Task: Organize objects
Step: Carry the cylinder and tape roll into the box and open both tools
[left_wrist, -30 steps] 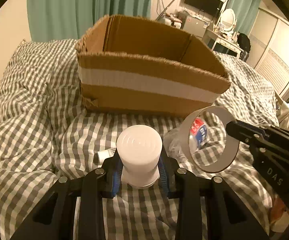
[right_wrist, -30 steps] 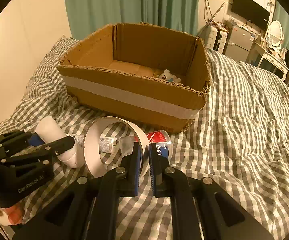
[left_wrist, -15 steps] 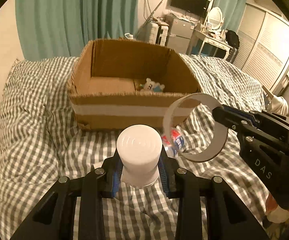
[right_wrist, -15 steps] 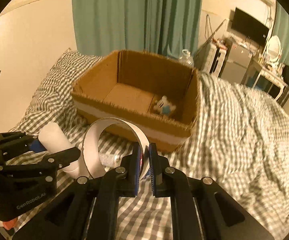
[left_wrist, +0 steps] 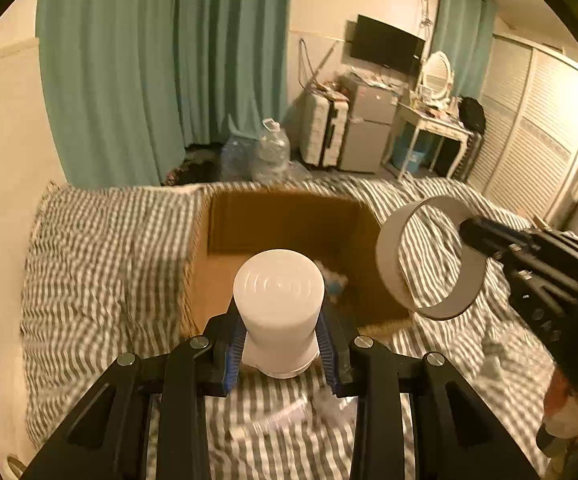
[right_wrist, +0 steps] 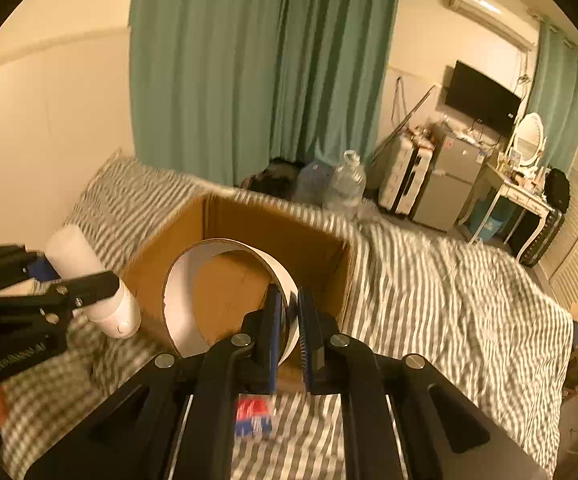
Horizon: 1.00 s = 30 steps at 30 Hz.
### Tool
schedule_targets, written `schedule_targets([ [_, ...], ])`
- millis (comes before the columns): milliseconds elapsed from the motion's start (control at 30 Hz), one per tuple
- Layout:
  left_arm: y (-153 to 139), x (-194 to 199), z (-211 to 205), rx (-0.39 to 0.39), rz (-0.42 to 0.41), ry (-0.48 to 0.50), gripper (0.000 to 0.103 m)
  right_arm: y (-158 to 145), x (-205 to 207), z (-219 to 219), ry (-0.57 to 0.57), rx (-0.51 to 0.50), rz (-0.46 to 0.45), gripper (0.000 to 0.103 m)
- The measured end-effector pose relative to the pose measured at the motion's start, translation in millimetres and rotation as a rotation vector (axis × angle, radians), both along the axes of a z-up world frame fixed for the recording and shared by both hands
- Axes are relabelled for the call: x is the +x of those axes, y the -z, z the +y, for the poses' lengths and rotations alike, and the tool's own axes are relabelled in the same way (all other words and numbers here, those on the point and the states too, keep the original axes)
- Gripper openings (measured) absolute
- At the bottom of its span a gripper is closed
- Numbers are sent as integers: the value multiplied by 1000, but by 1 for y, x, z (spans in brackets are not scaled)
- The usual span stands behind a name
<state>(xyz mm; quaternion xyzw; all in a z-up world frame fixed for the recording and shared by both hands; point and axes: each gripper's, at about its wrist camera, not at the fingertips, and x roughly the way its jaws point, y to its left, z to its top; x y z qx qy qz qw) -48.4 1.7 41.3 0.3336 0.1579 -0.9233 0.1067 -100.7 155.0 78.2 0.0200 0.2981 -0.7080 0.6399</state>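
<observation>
My left gripper (left_wrist: 279,344) is shut on a white plastic bottle (left_wrist: 279,308) and holds it above the near edge of an open cardboard box (left_wrist: 289,224). The bottle also shows in the right wrist view (right_wrist: 89,276). My right gripper (right_wrist: 287,320) is shut on the wall of a white tape ring (right_wrist: 185,296), held over the box (right_wrist: 241,280). In the left wrist view the tape ring (left_wrist: 389,264) hangs to the right of the box. A small white and blue toy (left_wrist: 335,280) lies inside the box.
The box sits on a grey checked bedspread (left_wrist: 101,264). A red and blue tube (right_wrist: 253,416) and a white tube (left_wrist: 281,420) lie on the bed below the grippers. Beyond the bed are teal curtains (left_wrist: 161,72), water jugs (left_wrist: 269,152), a suitcase and a dresser.
Both grippers have risen and moved forward toward the box with their objects. The bottle and the tape ring now hang over the box rather than in front of it.
</observation>
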Motion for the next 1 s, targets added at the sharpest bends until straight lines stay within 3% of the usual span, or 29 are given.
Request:
schedule_targets([
  [133, -7, -21, -17, 2, 29, -9, 33, -23, 10, -21, -33, -43, -1, 8],
  [300, 0, -60, -40, 17, 43, -35, 33, -29, 6, -55, -67, -52, -48, 8],
  [467, 24, -96, -54, 29, 53, -32, 33, -11, -2, -100, -53, -25, -28, 8],
  [700, 68, -137, -61, -50, -21, -13, 33, 24, -13, -158, -57, 34, -6, 8],
  [1000, 103, -167, -46, -67, -122, 50, 33, 55, -46, -210, -13, 125, -30, 8],
])
